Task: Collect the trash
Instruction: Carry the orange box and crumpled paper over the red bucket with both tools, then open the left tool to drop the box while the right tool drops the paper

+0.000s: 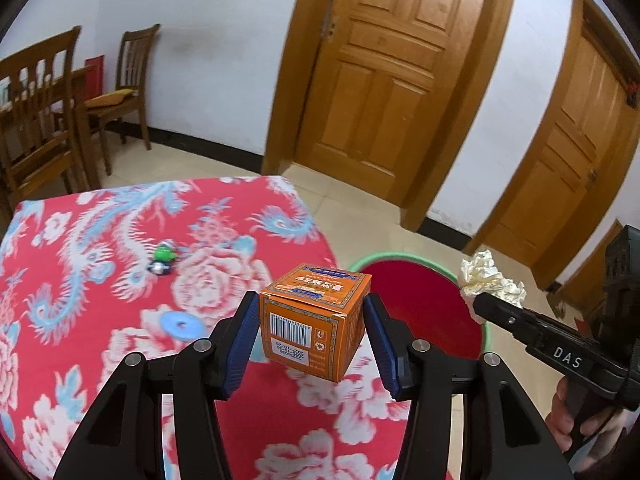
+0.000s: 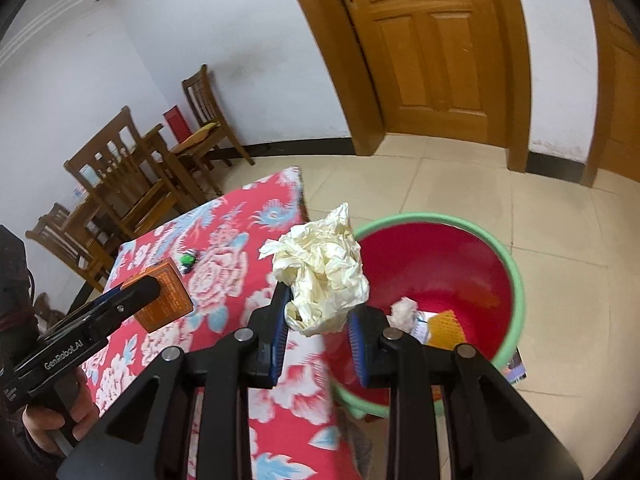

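Note:
My left gripper (image 1: 311, 302) is shut on an orange cardboard box (image 1: 316, 320) with a barcode, and holds it above the right edge of the table. From the right wrist view the same box (image 2: 170, 300) shows at the left in the left gripper (image 2: 158, 280). My right gripper (image 2: 320, 304) is shut on a crumpled cream paper ball (image 2: 324, 268), near the rim of a red bin with a green rim (image 2: 518, 280). In the left wrist view the paper ball (image 1: 490, 280) and right gripper (image 1: 480, 300) hang over the bin (image 1: 400, 258).
The table wears a red floral cloth (image 1: 100, 280); on it lie small green and dark wrappers (image 1: 162, 260) and a blue disc (image 1: 182, 326). Inside the bin lie a white tissue (image 2: 404, 310) and an orange packet (image 2: 444, 328). Wooden chairs (image 1: 36, 112) stand behind the table.

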Demonstrator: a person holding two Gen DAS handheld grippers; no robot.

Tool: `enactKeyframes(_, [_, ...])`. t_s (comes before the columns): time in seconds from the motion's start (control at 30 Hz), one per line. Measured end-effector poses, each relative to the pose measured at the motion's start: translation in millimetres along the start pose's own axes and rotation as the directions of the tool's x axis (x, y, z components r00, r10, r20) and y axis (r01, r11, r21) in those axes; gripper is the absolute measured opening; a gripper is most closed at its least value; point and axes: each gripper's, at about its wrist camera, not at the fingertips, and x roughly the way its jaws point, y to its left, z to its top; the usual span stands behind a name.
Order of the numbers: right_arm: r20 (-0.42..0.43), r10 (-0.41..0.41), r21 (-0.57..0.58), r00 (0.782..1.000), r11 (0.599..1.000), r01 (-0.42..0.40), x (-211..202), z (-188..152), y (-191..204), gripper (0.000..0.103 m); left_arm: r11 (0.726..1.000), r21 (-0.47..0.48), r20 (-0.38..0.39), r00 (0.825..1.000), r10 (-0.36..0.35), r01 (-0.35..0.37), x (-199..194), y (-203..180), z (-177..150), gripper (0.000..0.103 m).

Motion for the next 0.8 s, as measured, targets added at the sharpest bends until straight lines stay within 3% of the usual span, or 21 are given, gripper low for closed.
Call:
enactKeyframes(0.37, [-0.031, -0.034, 0.092, 0.999, 0.995, 0.037, 6.2, -9.0, -50.3, 0.032, 0.993, 0.098, -0.069, 0.995, -0.066, 0.073, 42.7, -51.0, -12.5, 0.054])
enactKeyframes(0.8, [-0.071, -0.053, 0.153, 0.996, 0.986, 0.063, 23.5, -19.0, -86.6, 0.035, 0.985, 0.137, -0.153, 0.985, -0.080, 0.102, 86.9, -77.9, -29.2, 0.054])
